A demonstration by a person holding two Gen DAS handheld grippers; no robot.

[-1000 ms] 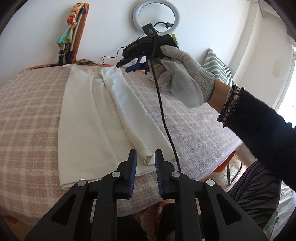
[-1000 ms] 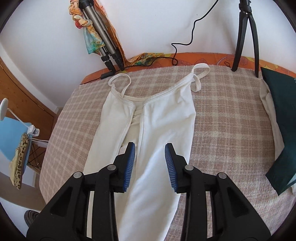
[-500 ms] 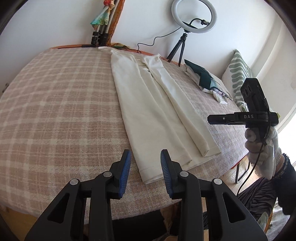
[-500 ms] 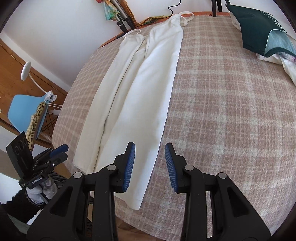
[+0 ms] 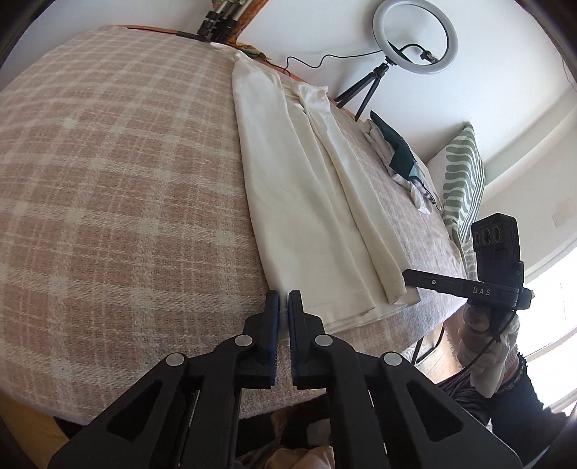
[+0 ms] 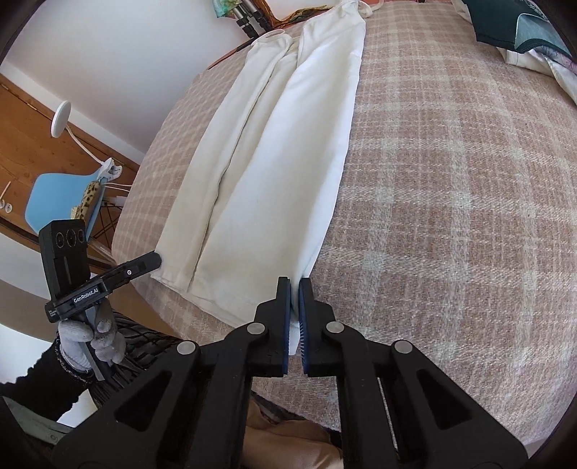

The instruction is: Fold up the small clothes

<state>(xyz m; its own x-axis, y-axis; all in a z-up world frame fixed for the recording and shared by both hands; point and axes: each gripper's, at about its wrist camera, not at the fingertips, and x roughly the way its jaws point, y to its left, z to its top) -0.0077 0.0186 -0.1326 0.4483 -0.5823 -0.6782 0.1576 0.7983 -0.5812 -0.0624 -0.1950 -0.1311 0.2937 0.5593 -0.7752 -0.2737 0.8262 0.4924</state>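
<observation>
A long white strappy garment (image 5: 306, 198) (image 6: 274, 162) lies folded lengthwise on a pink checked blanket (image 5: 126, 180), its hem toward me at the near edge. My left gripper (image 5: 283, 297) is at the hem's left corner, jaws closing to a thin gap with pale cloth pinched between them. My right gripper (image 6: 294, 285) is at the hem's right corner, jaws closing with white fabric showing between the blue pads. Each view shows the other gripper (image 5: 405, 276) (image 6: 157, 258) from the side, held in a gloved hand (image 6: 90, 339) with its tip on the hem.
A pile of dark green and pale clothes (image 5: 400, 151) (image 6: 512, 25) lies on the blanket's right side by a striped pillow (image 5: 463, 180). A ring light (image 5: 414, 36) and tripod legs (image 5: 220, 25) stand at the far edge. A blue chair (image 6: 61, 194) is left of the bed.
Both grippers came down and in to the near hem corners of the white garment, and their jaws went from open to shut on the cloth.
</observation>
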